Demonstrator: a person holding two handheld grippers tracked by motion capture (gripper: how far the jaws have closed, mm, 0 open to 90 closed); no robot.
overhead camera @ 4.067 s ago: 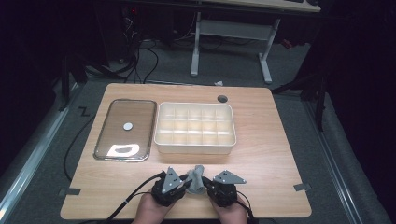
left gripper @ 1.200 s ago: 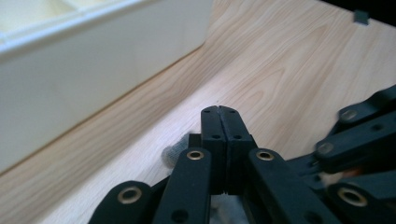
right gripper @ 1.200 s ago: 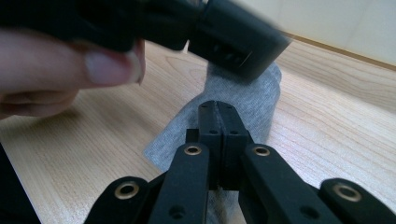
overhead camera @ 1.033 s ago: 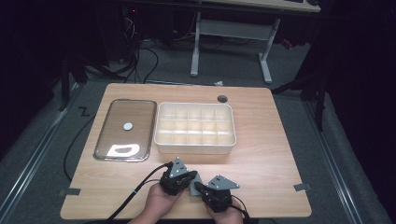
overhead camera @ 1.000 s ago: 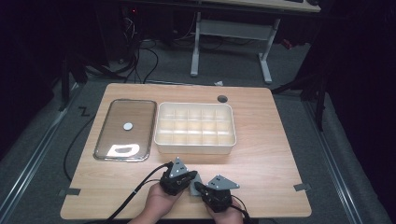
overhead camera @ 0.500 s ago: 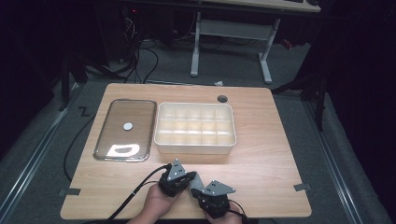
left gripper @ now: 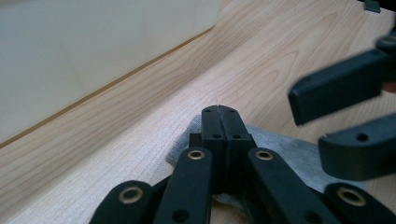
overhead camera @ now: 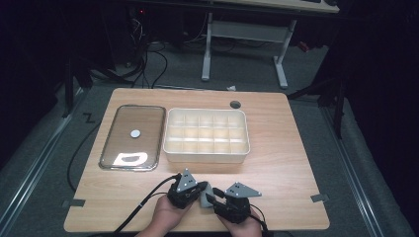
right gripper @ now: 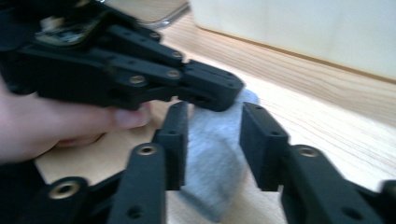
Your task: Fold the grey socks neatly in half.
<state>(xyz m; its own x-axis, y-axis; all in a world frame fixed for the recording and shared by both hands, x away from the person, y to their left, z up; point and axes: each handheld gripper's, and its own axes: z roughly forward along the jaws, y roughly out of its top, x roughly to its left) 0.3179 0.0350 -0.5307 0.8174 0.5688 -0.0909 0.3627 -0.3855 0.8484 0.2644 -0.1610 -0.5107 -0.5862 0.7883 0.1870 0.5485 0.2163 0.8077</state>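
Jaws astride grey cloth (right gripper: 212,158)

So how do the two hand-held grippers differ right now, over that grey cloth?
The left hand-held gripper has its jaws shut, pinching the grey cloth; the right hand-held gripper has its jaws apart, and they have just been opening, with the cloth lying between them unpressed. In the high view the left one sits a little farther up the table than the right. Both are black, hand-held and low at the table's near edge.
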